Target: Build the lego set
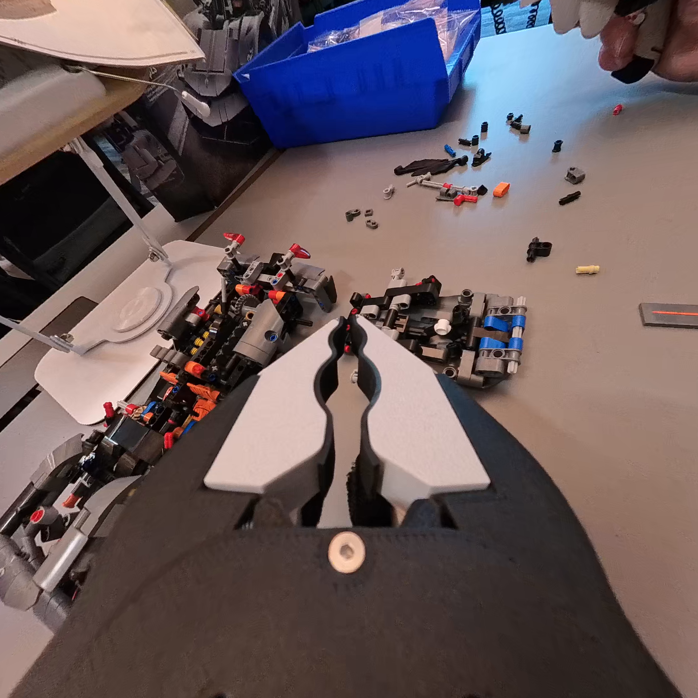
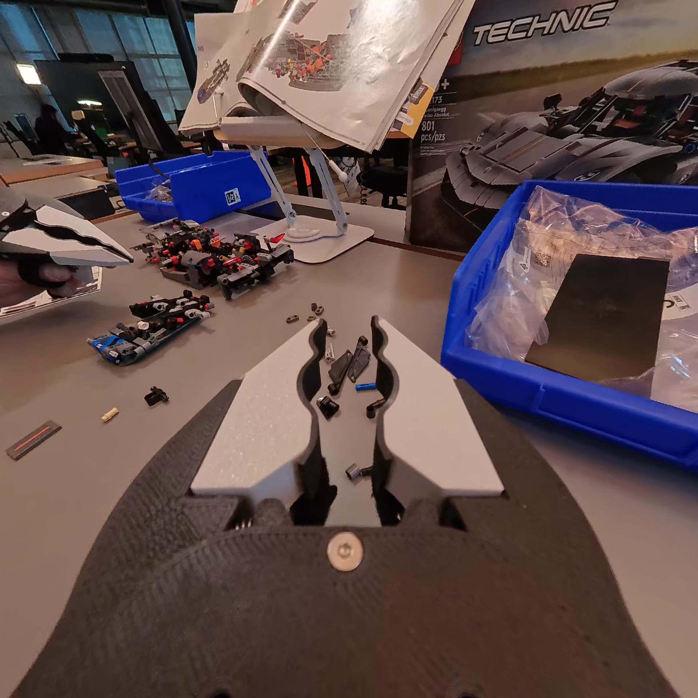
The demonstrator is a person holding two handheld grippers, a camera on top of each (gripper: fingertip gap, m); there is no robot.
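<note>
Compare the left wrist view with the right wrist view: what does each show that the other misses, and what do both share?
Left only: the orange piece and the red pin among loose parts; the left tongs nearly shut and empty.

Right only: the set's box front with its car picture, the open manual's pages, a second blue bin, and the right tongs open over loose black parts.

Both: the chassis, the smaller assembly, the tan pin, the near blue bin, the table.

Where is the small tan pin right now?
The tan pin lies loose on the grey table, between the black connector and the flat grey tile with an orange stripe.
</note>
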